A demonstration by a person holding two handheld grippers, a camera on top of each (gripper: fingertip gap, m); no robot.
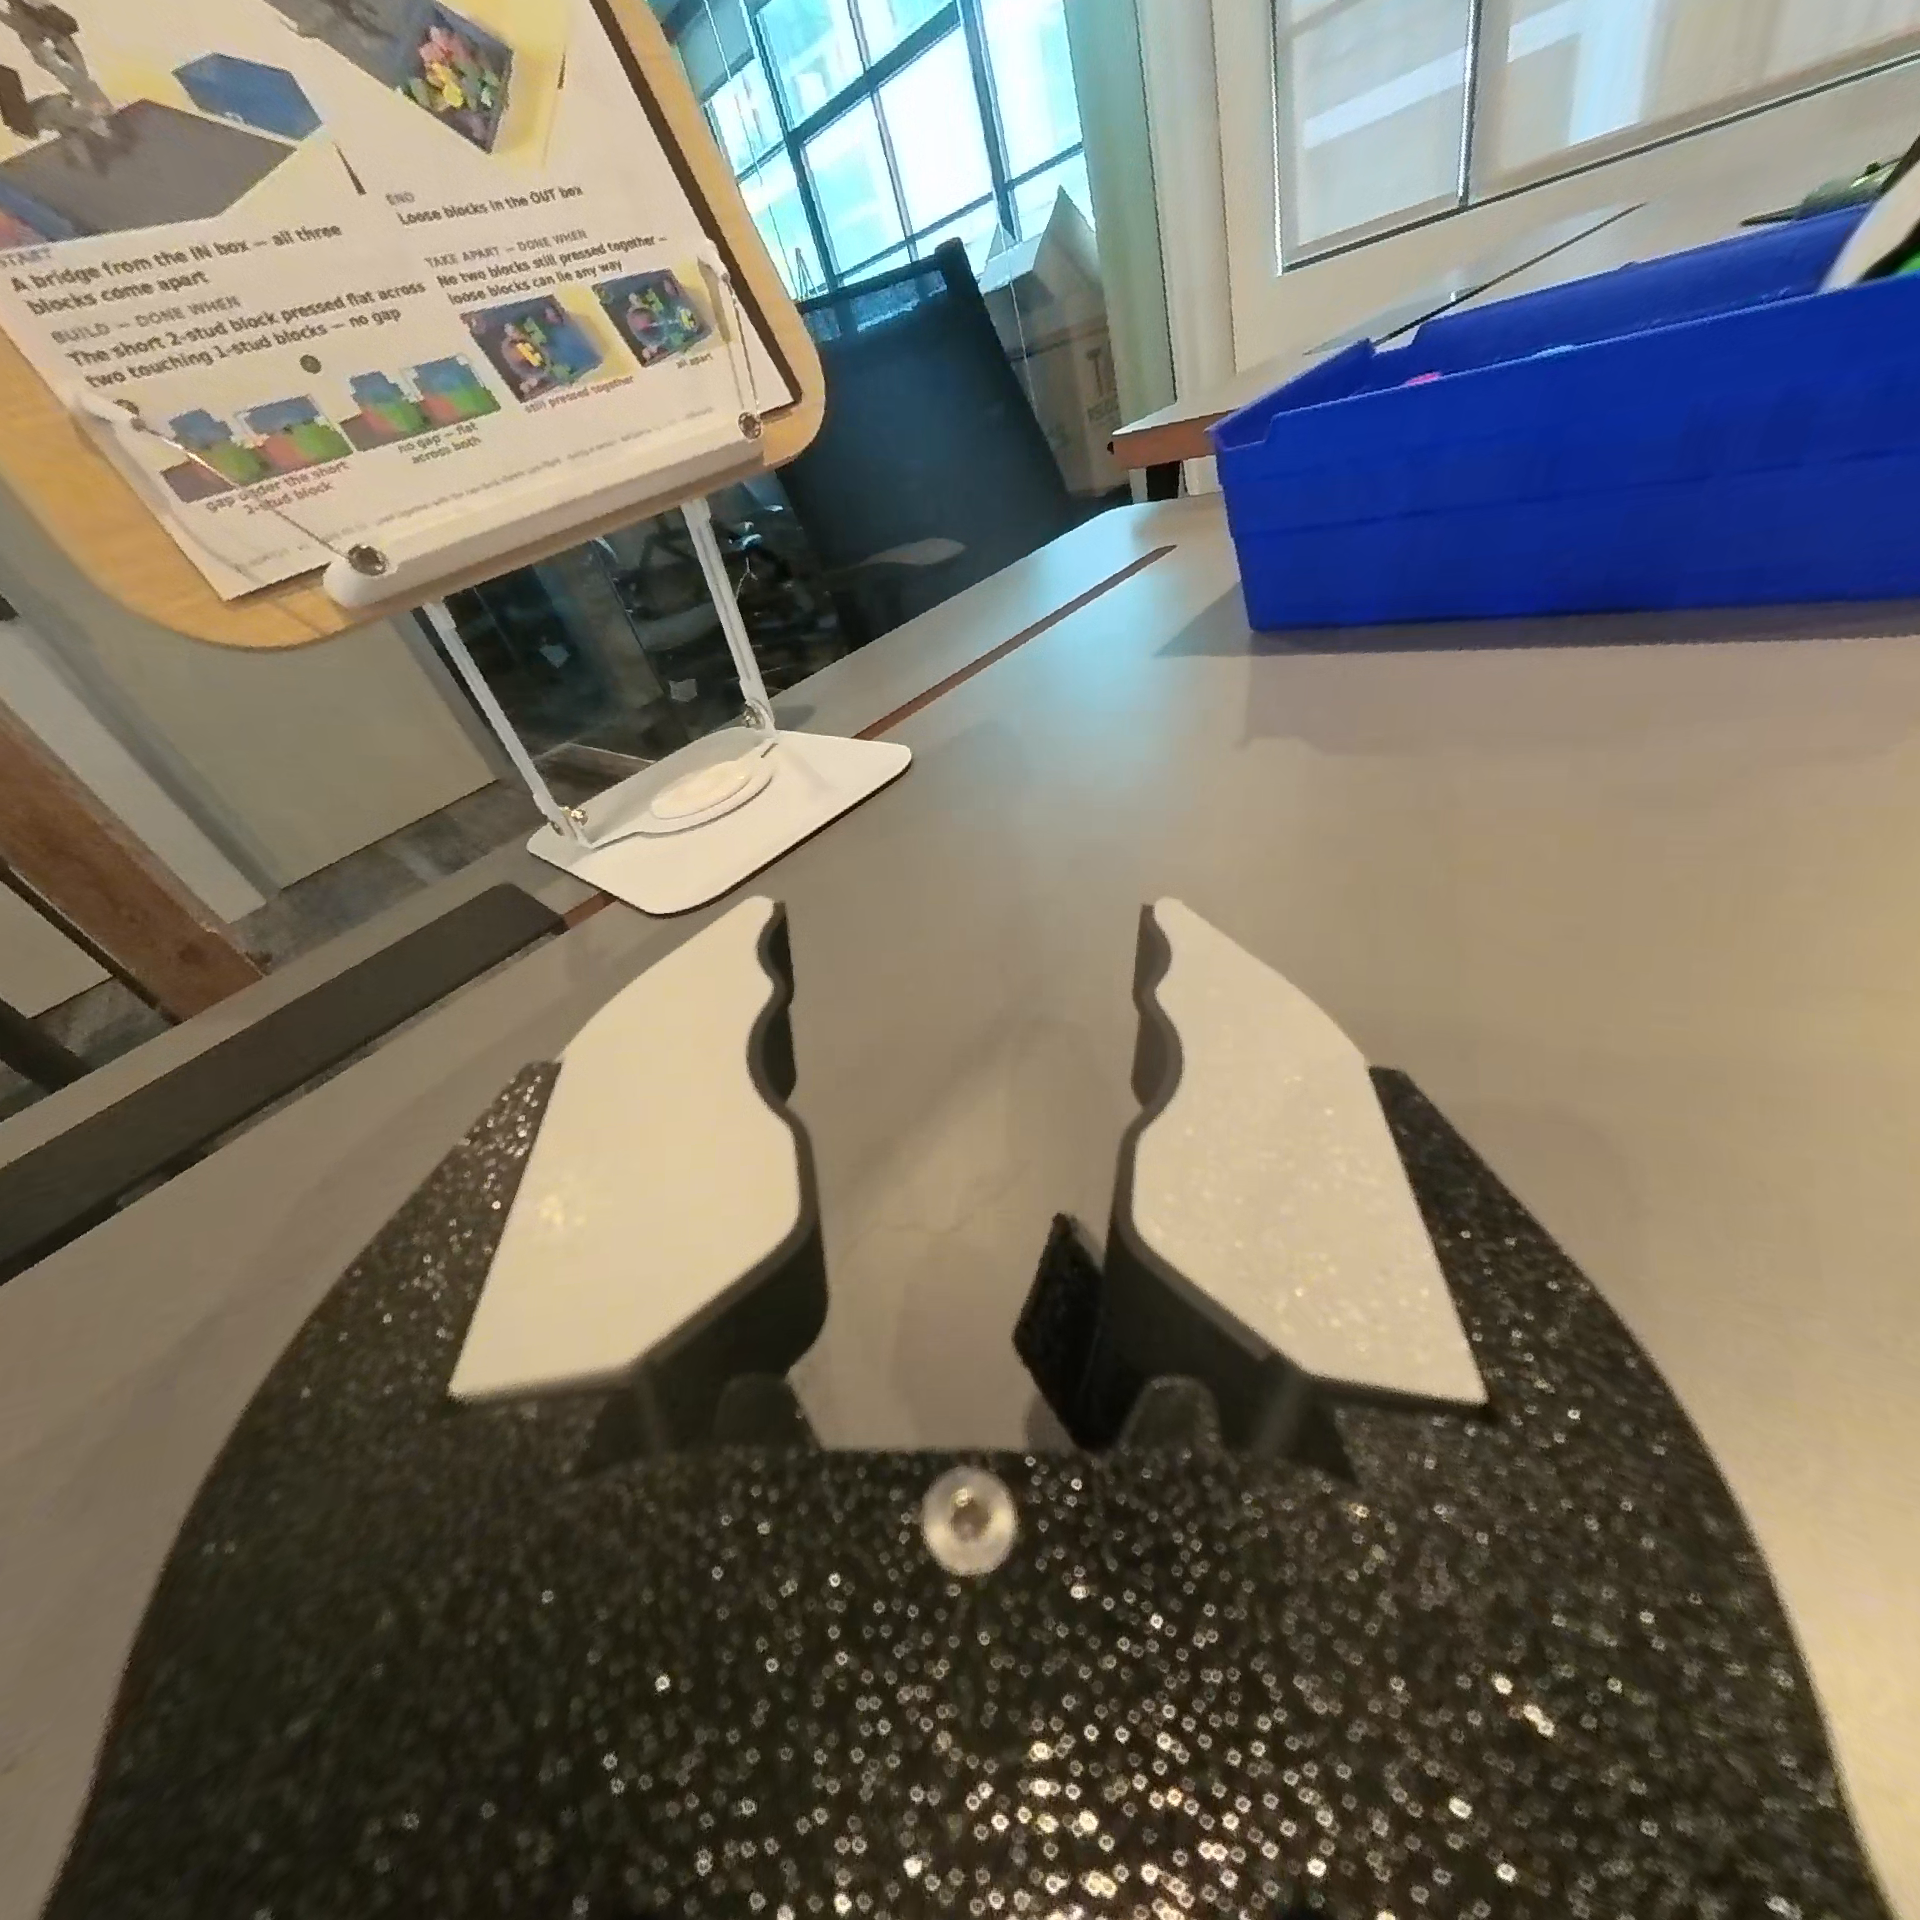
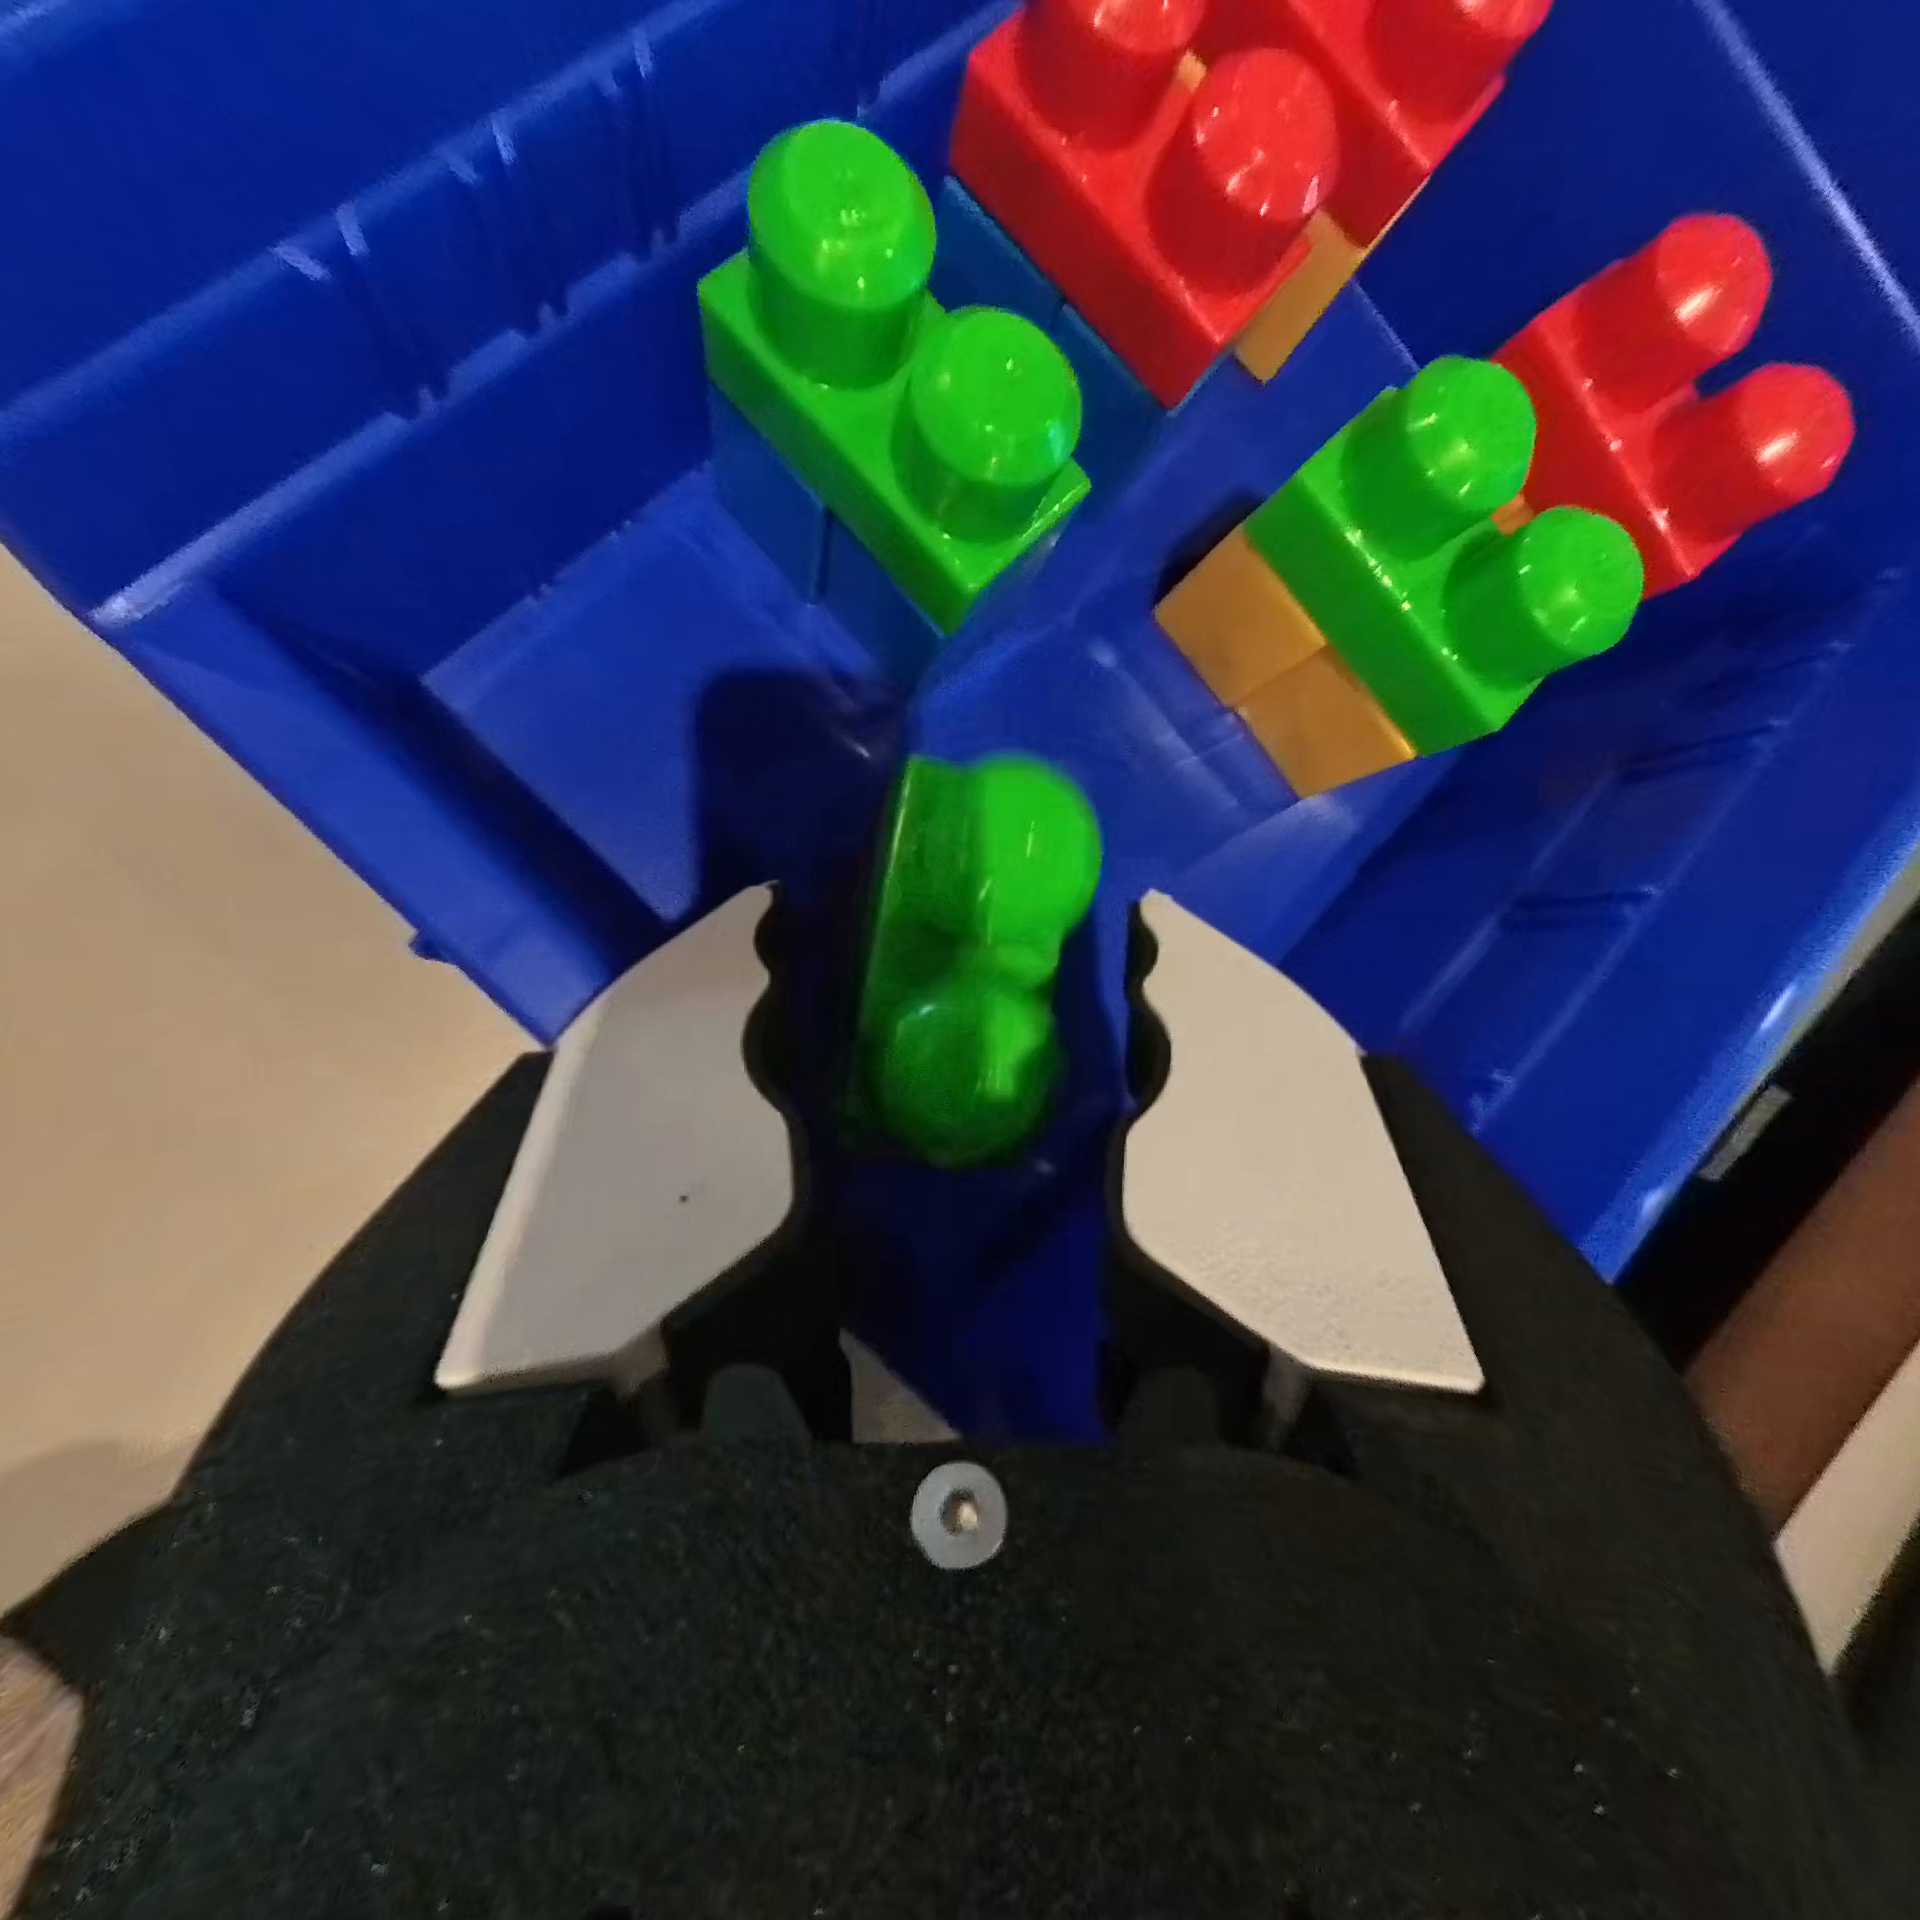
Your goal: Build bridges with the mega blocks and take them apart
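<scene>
Green block (image 2: pixel 966 966) between parted right claw (image 2: pixel 951 909)

Bare table (image 1: pixel 1351 883) lies open ahead of the left gripper (image 1: pixel 961 914); a stand (image 1: pixel 727 821) blocks eleven o'clock, a blue bin (image 1: pixel 1558 488) two o'clock.

In the right wrist view, block stacks (image 2: pixel 894 384) crowd twelve to two o'clock.

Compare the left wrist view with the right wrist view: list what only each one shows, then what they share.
Only the left wrist view: the open, empty left claw over the grey table, an instruction sheet on a white stand, and windows behind.

Only the right wrist view: the right claw, open around a green block without visibly pressing it, and bridges inside the bin: green on blue blocks, green on yellow, and two red-topped ones.

Both: the blue bin, seen from outside on the left, from above on the right.
</scene>
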